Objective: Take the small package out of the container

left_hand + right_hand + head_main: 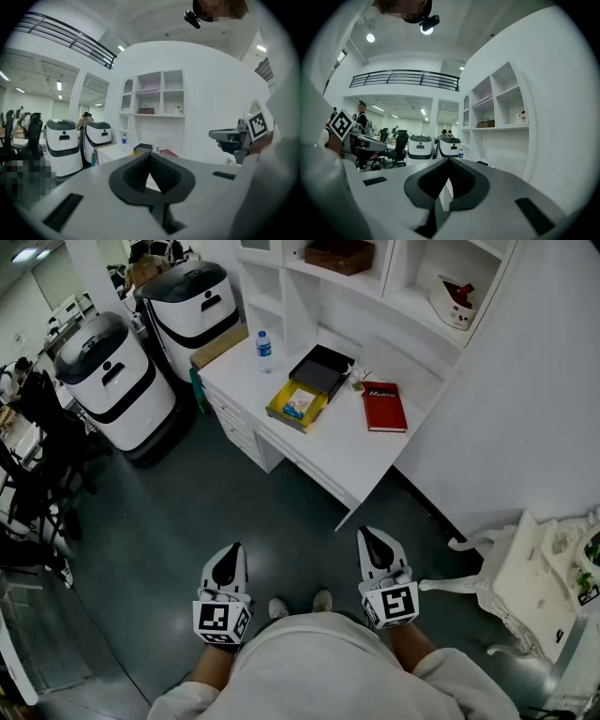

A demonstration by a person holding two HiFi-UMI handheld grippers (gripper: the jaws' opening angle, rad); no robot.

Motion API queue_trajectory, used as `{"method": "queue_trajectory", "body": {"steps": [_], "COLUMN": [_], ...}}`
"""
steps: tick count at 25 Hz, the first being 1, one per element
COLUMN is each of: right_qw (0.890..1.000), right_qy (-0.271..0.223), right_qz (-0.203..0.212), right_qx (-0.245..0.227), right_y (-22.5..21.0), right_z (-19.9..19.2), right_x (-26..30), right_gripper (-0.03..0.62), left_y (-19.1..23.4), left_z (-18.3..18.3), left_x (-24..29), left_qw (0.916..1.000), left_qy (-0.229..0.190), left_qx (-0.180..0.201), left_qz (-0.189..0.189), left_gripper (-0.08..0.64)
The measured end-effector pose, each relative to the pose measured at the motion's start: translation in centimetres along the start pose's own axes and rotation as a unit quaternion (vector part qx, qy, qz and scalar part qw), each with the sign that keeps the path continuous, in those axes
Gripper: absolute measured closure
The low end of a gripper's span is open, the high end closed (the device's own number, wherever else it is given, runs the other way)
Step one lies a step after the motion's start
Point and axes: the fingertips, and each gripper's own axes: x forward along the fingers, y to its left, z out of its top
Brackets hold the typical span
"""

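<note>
- Your left gripper (226,563) and right gripper (375,547) hang low by your body, well apart from the white surface (347,451). Both sets of fingers are pressed together on nothing.
- The small blue-and-white package (299,401) lies flat inside the open yellow cardboard container (283,415) on that surface, with a black tray (322,369) just beside it.
- If you arrive with the fingers closed, you would likely shove the package instead of taking it.
- The container looks light, so a finger catching its wall could drag it along.
- A wide sweep might tip the clear plastic water bottle (264,351) standing near.
- The red book (383,406) carries a white word on its cover, too small to read.
</note>
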Motion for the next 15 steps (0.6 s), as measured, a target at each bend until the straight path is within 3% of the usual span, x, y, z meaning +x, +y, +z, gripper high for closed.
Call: {"method": "queue_trajectory", "body": {"steps": [15], "right_qw": [1.000], "right_qy": [-0.017], "right_qz": [0.006], "right_qx": [-0.001], "right_y": [0.05], "right_z": [0.53], "right_x": [-0.70], "right_gripper": [0.568], "left_y": [-0.48], "left_z": [-0.27], "left_x": [-0.63], "left_qw": [1.0000], "left_qy": [0.000], "left_qx": [0.001], "left_qz": [0.009], "left_gripper": [0.552]}}
